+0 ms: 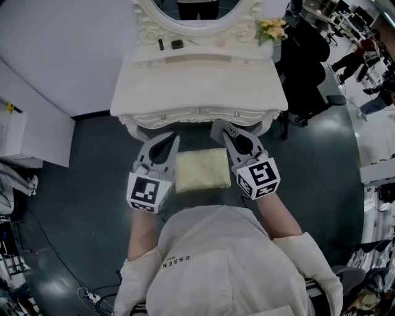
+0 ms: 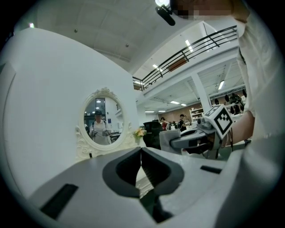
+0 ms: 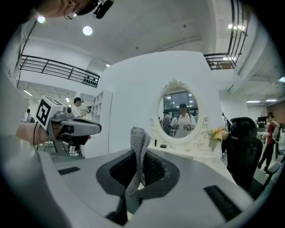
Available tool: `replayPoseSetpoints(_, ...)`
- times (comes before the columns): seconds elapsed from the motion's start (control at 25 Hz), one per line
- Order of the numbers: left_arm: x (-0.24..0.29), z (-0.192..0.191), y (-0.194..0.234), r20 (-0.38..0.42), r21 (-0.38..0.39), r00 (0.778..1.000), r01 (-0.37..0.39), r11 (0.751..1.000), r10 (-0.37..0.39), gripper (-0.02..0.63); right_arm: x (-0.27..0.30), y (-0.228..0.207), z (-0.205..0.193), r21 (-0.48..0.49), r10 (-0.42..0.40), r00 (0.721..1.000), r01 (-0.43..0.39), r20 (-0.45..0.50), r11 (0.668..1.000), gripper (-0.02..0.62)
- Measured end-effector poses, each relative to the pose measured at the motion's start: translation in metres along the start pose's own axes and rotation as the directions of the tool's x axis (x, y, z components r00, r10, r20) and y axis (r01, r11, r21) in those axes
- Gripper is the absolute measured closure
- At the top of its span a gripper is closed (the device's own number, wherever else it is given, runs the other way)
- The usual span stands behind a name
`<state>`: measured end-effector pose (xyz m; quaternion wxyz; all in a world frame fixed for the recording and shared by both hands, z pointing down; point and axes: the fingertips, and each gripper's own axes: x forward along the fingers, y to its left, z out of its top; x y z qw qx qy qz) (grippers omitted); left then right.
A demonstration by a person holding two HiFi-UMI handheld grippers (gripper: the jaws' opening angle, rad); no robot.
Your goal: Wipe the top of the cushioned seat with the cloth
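From the head view I look down on a dark grey floor [image 1: 92, 166] and a white carved dressing table [image 1: 197, 114] set against a white partition wall [image 1: 62, 49]. Its tabletop [image 1: 197, 80] carries a couple of small dark items [image 1: 177, 44] below the oval mirror [image 1: 197, 12], with a bunch of yellow flowers [image 1: 272, 28] at the right corner. A black office chair [image 1: 308, 68] stands just right of the table. The cushioned seat [image 1: 202, 170], cream and square, sits on the floor in front of the table, between my two grippers and just ahead of my white shirt [image 1: 216, 259]. The left gripper [image 1: 171, 141] hangs at the seat's left edge and the right gripper [image 1: 227, 133] at its right. From above I cannot read the jaws. The left gripper view shows that pair pressed together with nothing between them. The right gripper view shows its jaws clamped on a grey knitted cloth [image 3: 139, 151], a fold of which stands up above the tips. Only the gripper views show the wider hall: a high ceiling with lights, a mezzanine railing [image 2: 196, 46], and people standing far off.
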<state>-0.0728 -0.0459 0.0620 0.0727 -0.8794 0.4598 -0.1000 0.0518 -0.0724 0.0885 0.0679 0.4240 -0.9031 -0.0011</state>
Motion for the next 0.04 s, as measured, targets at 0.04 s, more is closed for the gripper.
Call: replayPoseSetpoints(0.04, 0.0002, 0.0011, -0.0004, 0.004, 0.0, 1.0, 0.0, 1.0, 0.0, 0.603, -0.0005, -0.0009, 0.0004, 0.001, -0.002, 1.0, 0.002, 0.0, 1.0, 0.568)
